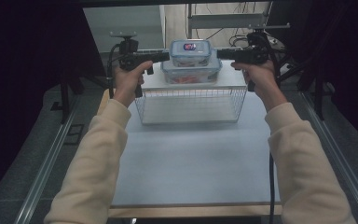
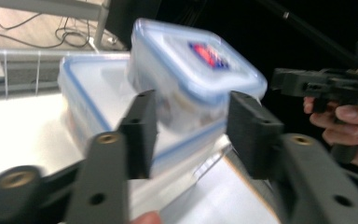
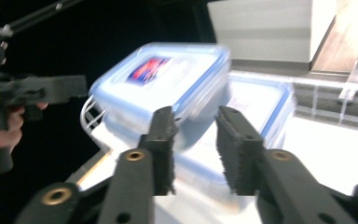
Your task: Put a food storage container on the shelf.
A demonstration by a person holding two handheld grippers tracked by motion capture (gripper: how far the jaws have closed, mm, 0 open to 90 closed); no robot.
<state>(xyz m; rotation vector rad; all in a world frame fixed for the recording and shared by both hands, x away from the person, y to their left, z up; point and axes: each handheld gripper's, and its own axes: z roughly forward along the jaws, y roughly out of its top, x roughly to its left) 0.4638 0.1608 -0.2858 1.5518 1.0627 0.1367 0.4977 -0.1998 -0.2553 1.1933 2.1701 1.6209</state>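
The small box [image 1: 190,52] sits on the big box [image 1: 191,72] at upper centre, dead between my left tool [image 1: 164,56] and right tool [image 1: 221,54], both parted, level with its short ends.

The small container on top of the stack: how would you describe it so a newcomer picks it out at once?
Start at the wire rack at the far end of the table. Two clear, blue-rimmed containers are stacked on its top, between the two grippers. The small container is the upper one, narrower than the large container beneath, and its lid carries a red-and-blue label.
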